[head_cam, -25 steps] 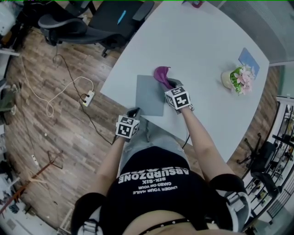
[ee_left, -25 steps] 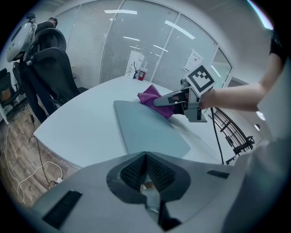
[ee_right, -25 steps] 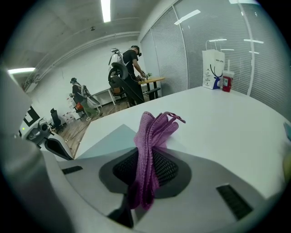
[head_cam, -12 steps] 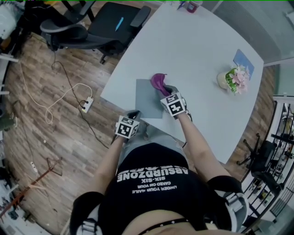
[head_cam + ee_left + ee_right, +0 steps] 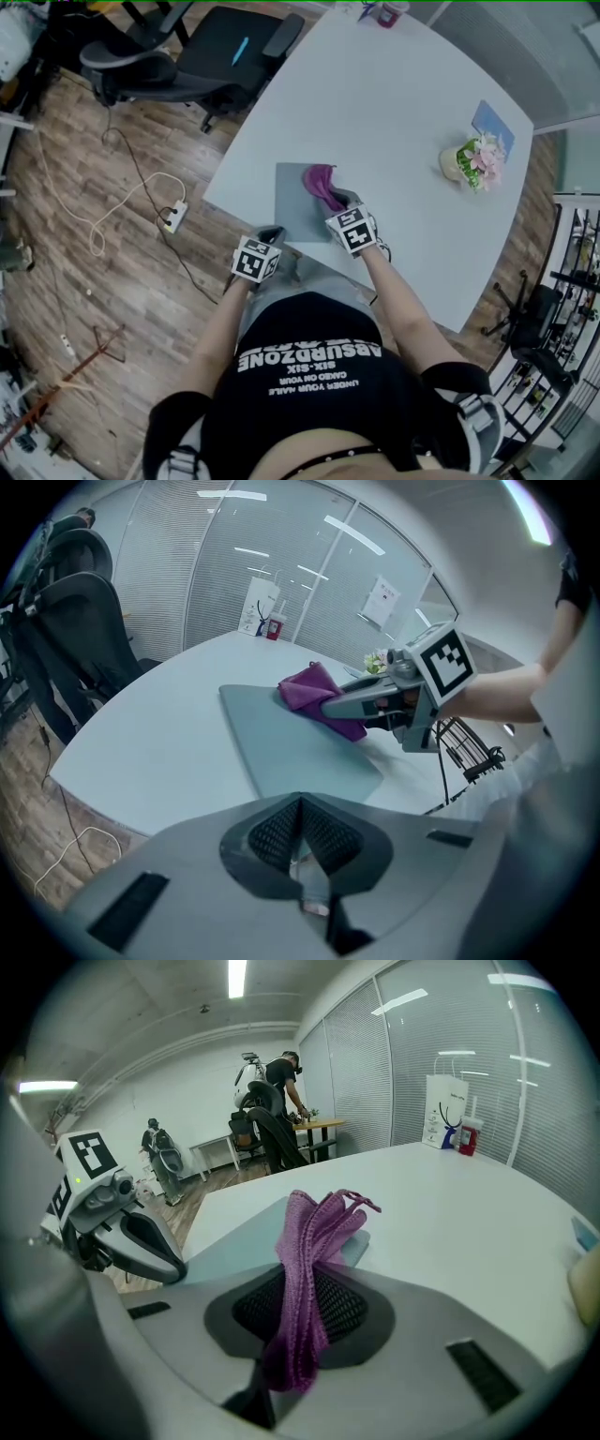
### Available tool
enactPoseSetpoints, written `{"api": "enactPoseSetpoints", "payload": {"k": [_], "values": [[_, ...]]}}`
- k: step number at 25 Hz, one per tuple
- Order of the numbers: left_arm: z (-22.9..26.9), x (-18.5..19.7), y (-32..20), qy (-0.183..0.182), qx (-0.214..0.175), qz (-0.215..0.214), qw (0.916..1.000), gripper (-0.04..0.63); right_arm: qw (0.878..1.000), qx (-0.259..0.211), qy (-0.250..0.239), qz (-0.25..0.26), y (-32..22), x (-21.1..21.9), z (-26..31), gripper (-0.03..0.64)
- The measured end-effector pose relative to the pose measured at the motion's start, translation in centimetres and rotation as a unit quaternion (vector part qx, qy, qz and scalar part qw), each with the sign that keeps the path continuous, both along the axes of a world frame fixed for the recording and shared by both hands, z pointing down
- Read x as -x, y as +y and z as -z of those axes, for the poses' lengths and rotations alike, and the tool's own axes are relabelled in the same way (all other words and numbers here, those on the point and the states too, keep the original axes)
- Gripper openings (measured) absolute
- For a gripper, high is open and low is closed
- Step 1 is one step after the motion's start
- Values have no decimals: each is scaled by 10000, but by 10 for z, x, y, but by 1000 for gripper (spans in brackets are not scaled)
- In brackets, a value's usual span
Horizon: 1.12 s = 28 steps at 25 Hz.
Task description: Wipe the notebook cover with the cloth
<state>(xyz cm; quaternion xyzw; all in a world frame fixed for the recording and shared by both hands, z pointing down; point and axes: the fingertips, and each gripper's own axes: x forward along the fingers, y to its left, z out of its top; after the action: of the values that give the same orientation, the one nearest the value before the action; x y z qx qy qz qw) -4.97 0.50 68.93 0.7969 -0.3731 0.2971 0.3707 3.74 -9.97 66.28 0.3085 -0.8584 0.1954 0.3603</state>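
We pinched the purple cloth (image 5: 321, 181) in our right gripper (image 5: 338, 200). It trailed lengthwise beyond the fingertips onto the grey notebook (image 5: 292, 211), whose long axis ran away from us. Our left gripper (image 5: 274, 232) was closed on nothing, with the notebook just ahead of its fingertips.

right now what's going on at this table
A person at the white table holds a gripper in each hand. The right gripper is shut on a purple cloth, which lies on the grey notebook. The left gripper is shut and empty, near the table's front edge.
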Motion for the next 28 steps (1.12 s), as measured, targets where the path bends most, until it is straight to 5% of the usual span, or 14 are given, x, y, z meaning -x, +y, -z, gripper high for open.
{"api": "enactPoseSetpoints", "payload": {"k": [28], "values": [[0, 0, 1, 111, 67, 160, 9998, 17, 9956, 622, -17, 701, 102, -5, 0, 80]]}}
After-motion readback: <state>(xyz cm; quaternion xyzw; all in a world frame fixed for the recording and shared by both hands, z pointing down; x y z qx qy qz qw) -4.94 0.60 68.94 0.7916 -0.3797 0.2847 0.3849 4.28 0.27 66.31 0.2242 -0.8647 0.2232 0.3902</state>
